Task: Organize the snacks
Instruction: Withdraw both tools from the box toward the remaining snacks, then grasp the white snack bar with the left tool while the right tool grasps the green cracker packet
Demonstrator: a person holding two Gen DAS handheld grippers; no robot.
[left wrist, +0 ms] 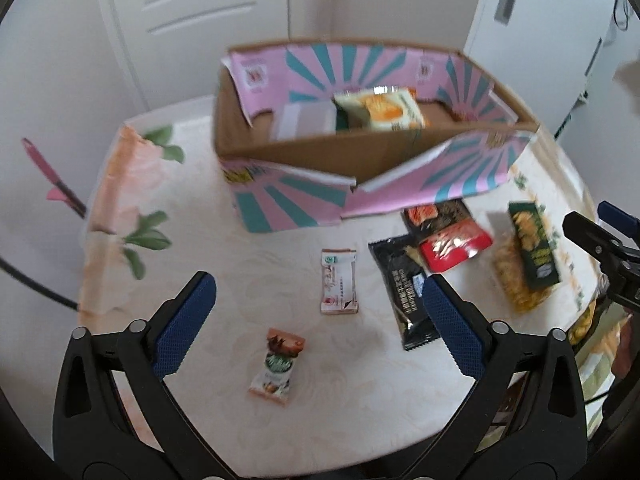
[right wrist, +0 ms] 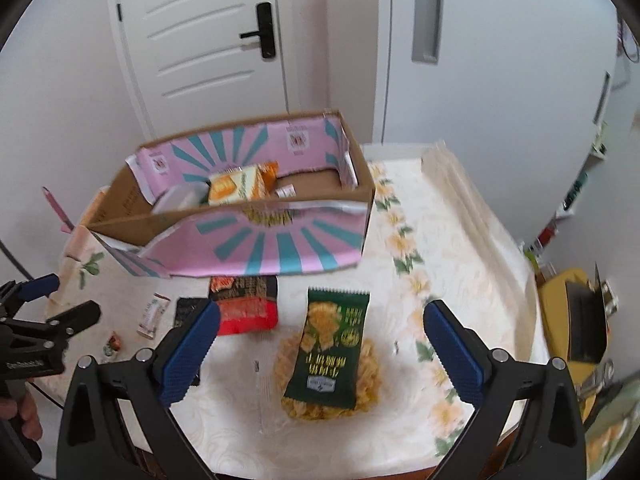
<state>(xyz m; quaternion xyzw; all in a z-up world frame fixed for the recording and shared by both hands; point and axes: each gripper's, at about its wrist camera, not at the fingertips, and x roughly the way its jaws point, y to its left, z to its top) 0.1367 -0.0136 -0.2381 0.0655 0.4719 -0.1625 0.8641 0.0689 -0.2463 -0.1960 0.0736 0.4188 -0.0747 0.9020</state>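
Observation:
A pink-and-teal cardboard box stands open at the back of the table, with an orange-and-white snack pack inside. On the table lie a small brown-and-green packet, a white sachet, a black packet, a red packet and a green chips bag. My left gripper is open above the small packets. My right gripper is open above the green chips bag.
The table has a cream floral cloth. A white door and walls stand behind it. A yellow object sits off the table's right edge. A pink stick leans at the left.

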